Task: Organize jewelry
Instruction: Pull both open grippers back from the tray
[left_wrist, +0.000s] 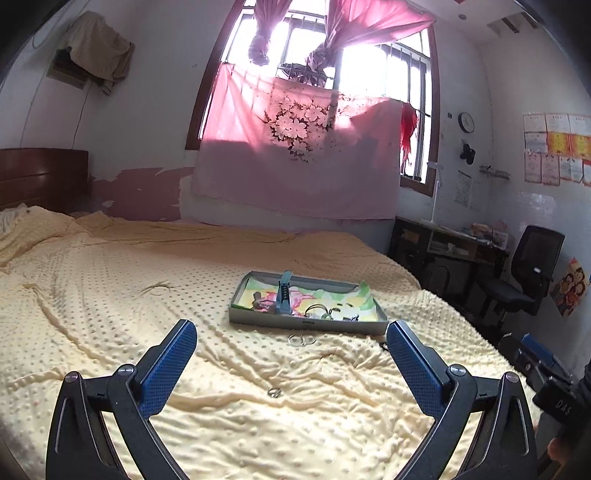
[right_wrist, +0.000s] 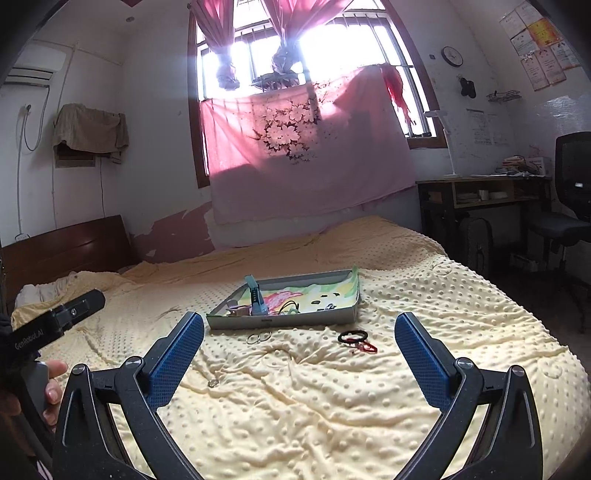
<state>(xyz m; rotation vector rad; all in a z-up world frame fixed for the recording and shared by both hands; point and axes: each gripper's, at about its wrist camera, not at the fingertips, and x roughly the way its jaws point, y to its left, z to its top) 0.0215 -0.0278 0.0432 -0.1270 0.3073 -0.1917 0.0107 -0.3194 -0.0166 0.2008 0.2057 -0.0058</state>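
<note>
A grey shallow tray (left_wrist: 306, 324) (right_wrist: 280, 322) with a colourful liner lies on the yellow dotted bedspread. It holds a blue watch strap (left_wrist: 285, 295) (right_wrist: 256, 297), rings and small pieces. In front of it lie two silver hoops (left_wrist: 301, 339) (right_wrist: 258, 337). A small ring (left_wrist: 273, 392) (right_wrist: 213, 383) lies nearer me. Black and red hair ties (right_wrist: 356, 340) lie right of the hoops. My left gripper (left_wrist: 291, 354) is open and empty above the bedspread. My right gripper (right_wrist: 299, 350) is open and empty too.
The bed (left_wrist: 110, 295) fills both views, with a wooden headboard (left_wrist: 40, 173) at the left. A desk (right_wrist: 480, 192) and black office chair (left_wrist: 524, 273) stand past the bed's right edge. The left hand-held unit (right_wrist: 55, 325) shows at the right view's left side.
</note>
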